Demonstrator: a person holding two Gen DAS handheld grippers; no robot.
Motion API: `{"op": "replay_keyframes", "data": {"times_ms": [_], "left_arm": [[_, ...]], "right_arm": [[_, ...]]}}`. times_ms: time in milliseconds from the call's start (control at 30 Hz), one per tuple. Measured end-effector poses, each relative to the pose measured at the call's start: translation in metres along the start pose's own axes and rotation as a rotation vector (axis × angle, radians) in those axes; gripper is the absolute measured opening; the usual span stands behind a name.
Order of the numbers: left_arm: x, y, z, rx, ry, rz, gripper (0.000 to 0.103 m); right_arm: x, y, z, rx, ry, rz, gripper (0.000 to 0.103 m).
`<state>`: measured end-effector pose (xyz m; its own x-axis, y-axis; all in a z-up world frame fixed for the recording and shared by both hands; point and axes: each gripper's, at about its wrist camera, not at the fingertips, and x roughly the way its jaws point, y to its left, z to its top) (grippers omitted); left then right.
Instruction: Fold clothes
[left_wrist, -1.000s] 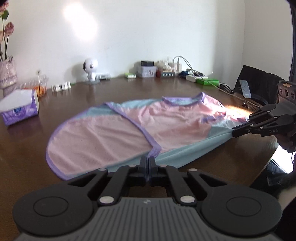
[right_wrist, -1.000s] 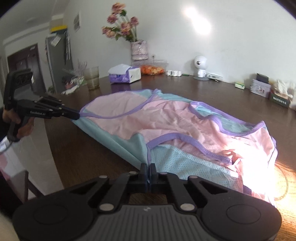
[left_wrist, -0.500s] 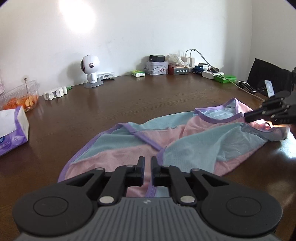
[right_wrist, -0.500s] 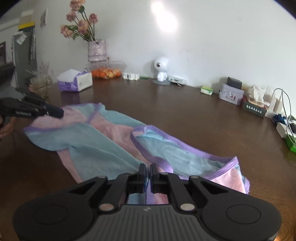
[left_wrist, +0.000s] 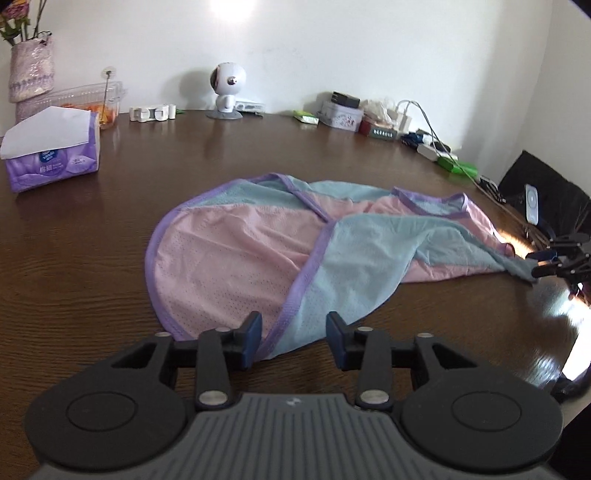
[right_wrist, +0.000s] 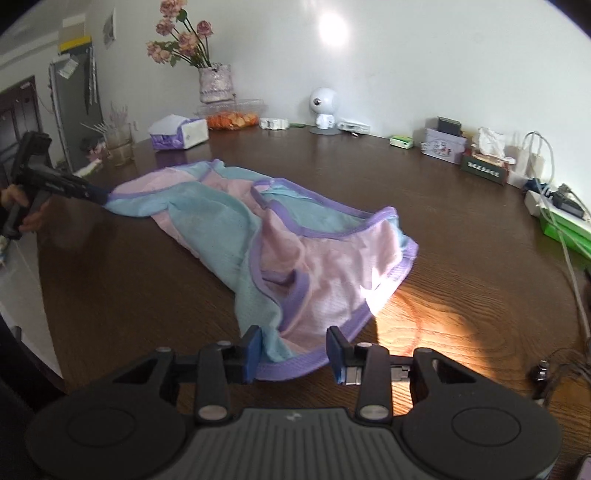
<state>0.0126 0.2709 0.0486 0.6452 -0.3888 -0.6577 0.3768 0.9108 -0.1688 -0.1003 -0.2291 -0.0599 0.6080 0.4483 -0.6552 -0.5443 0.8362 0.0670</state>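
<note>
Thin pink-and-blue mesh garment with purple trim (left_wrist: 236, 254) is draping limply; both left gripper (left_wrist: 293, 338) and right gripper (right_wrist: 294, 350) are straddling hems, pads apart, right jaws opening; purple binding is offering the firmest hold

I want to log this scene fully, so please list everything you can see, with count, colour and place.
garment: one, pink and light blue with purple trim, on the middle of the table
table: one, dark brown wood
tissue pack: one, purple and white, far left
vase: one, pale, with pink flowers, by the wall
food container: one, clear with orange contents, beside the vase
round camera: one, white, by the wall
tin box: one, pale, far right
power strip: one, white, cabled, right edge
left claw: black, blue pads, closing, hem between, unpinched
right claw: same colours, opening, hem between, unpinched
</note>
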Motion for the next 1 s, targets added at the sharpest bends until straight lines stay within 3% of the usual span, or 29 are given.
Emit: {"op": "replay_keyframes", "data": {"times_ms": [33, 67, 300, 500, 600, 700, 733, 767, 867, 1000], "left_arm": [[0.002, 0.000, -0.001, 0.009, 0.005, 0.003, 0.003], [0.002, 0.001, -0.002, 0.019, 0.000, 0.006, 0.002], [-0.006, 0.018, 0.023, 0.100, -0.005, 0.073, 0.002], [0.006, 0.018, 0.025, 0.138, 0.065, 0.062, 0.002], [0.004, 0.023, 0.019, 0.117, 0.083, 0.079, 0.010], [-0.011, 0.031, 0.020, 0.081, 0.077, 0.094, 0.024], [-0.017, 0.032, 0.024, 0.074, 0.061, 0.081, 0.024], [-0.023, 0.033, 0.031, 0.076, 0.039, 0.073, 0.026], [-0.018, 0.028, 0.070, 0.109, -0.055, 0.059, 0.048], [0.046, 0.022, 0.134, 0.126, -0.085, -0.017, 0.060]], "right_arm": [[0.002, 0.002, -0.001, -0.010, 0.013, 0.014, 0.029], [0.004, 0.003, -0.002, -0.025, 0.029, 0.029, 0.003], [-0.022, -0.022, 0.022, -0.106, 0.070, 0.065, 0.002], [-0.001, -0.038, 0.039, -0.186, 0.213, 0.040, 0.003], [0.014, -0.035, 0.037, -0.217, 0.261, 0.032, 0.005], [0.006, -0.038, 0.039, -0.224, 0.248, -0.010, 0.023], [-0.001, -0.039, 0.042, -0.229, 0.225, -0.031, 0.031], [-0.008, -0.042, 0.047, -0.227, 0.194, -0.038, 0.032], [-0.013, -0.051, 0.074, -0.170, 0.063, -0.046, 0.037], [0.031, -0.057, 0.121, -0.049, -0.059, -0.009, 0.041]]}}
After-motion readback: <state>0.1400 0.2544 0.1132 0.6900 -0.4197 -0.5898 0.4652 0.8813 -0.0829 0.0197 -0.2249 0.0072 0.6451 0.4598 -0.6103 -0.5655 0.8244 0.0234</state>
